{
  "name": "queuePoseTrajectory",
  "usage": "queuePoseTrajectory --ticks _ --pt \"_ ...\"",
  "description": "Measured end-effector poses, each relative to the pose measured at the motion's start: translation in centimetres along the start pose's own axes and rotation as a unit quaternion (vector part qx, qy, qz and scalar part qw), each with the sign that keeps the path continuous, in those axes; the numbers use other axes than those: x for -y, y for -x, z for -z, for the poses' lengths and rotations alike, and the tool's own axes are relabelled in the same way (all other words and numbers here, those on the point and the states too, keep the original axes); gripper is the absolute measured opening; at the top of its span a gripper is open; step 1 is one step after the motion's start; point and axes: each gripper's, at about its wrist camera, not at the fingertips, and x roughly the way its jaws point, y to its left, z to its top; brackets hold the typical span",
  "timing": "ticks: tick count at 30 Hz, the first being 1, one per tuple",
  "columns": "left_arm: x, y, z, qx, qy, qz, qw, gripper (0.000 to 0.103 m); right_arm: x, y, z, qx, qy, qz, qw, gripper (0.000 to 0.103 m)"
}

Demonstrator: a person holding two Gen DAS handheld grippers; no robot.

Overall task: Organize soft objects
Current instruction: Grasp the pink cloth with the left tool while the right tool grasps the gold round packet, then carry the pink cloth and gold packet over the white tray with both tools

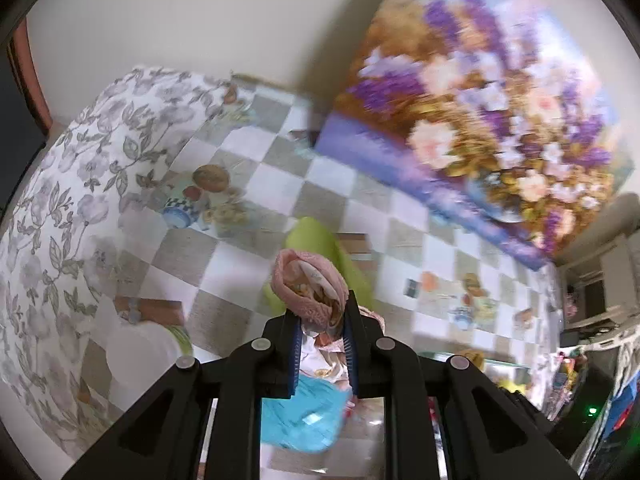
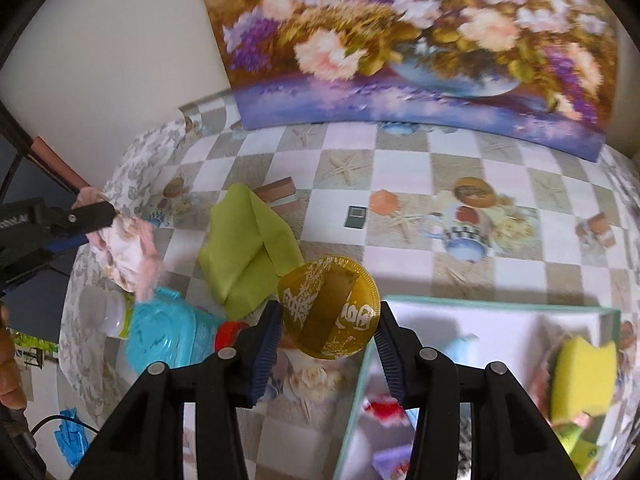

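Observation:
My left gripper (image 1: 322, 320) is shut on a pink knitted cloth (image 1: 310, 290) with a printed lining, lifted above the checked tablecloth (image 1: 256, 200). The right wrist view shows that gripper (image 2: 94, 222) at far left with the pink cloth (image 2: 128, 256) hanging from it. A large round gold disc (image 2: 329, 307) with white characters is held between the pads of my right gripper (image 2: 329, 338), which is shut on it. A folded green cloth (image 2: 250, 252) lies on the table beyond it. A yellow sponge (image 2: 582, 376) rests in the white box (image 2: 480, 304) at lower right.
A blue plastic toy (image 2: 168, 336) and a white bottle (image 2: 102, 312) lie at the table's left. A flower painting (image 2: 420, 40) leans on the wall behind. A small dark card (image 2: 355, 217) lies mid-table. A floral cushion (image 1: 60, 220) fills the left of the left wrist view.

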Motion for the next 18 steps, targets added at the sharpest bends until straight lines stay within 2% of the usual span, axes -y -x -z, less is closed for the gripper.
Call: queuePoseTrajectory --ticks 8,13,18 --pt "5.0 3.0 4.7 0.035 -0.019 0.046 0.9982 0.019 2.9 4.6 3.1 0.024 -0.024 0.011 0.999 0.049" --pt "8.5 3.5 7.6 0.044 -0.042 0.058 0.9965 0.019 5.6 6.3 5.2 0.027 -0.046 0.029 0.998 0.049" --pt "11.0 2.8 10.2 0.036 -0.058 0.076 0.9948 0.019 8.8 7.6 7.0 0.031 -0.075 0.042 0.996 0.049"
